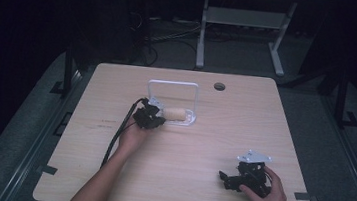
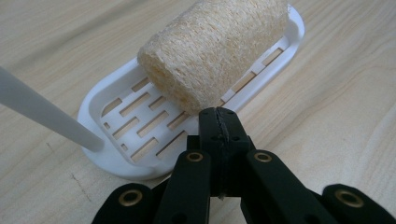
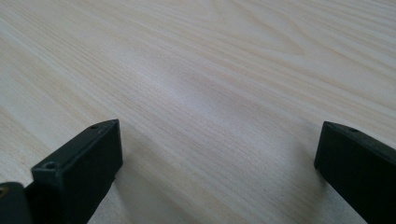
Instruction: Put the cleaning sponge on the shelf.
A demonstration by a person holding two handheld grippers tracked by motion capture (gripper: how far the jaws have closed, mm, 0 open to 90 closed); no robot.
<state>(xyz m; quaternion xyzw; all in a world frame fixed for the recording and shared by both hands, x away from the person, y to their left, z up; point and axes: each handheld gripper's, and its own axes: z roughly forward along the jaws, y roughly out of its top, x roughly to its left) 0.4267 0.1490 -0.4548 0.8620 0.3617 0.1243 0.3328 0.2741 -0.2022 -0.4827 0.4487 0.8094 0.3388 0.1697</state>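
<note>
The light wood-grain rectangular worktop [image 1: 178, 181] carried a white slotted plastic soap dish [image 2: 140, 126] with a tall white wire-like handle loop [image 1: 174, 84] rising from it. The dish stood left of the worktop's centre, toward the far side. A pale beige, coarse-fibred cylindrical loofah sponge [image 2: 215, 46] lay on its side in the dish, resting on the slotted floor toward one end.

The left gripper [image 2: 218, 122] was positioned at the near edge of the dish, just beside the sponge's end face. Its two black jaws were pressed together with nothing between them. Whether the tips touched the sponge could not be told. The person's left hand [image 1: 132, 136] held this gripper, with a black cable [image 1: 117, 134] trailing back along the forearm.

The right gripper [image 1: 231, 179] rested low over bare worktop at the near right, well apart from the dish. Its jaws stood wide apart, empty, in the right hand [image 1: 269, 198].
</note>
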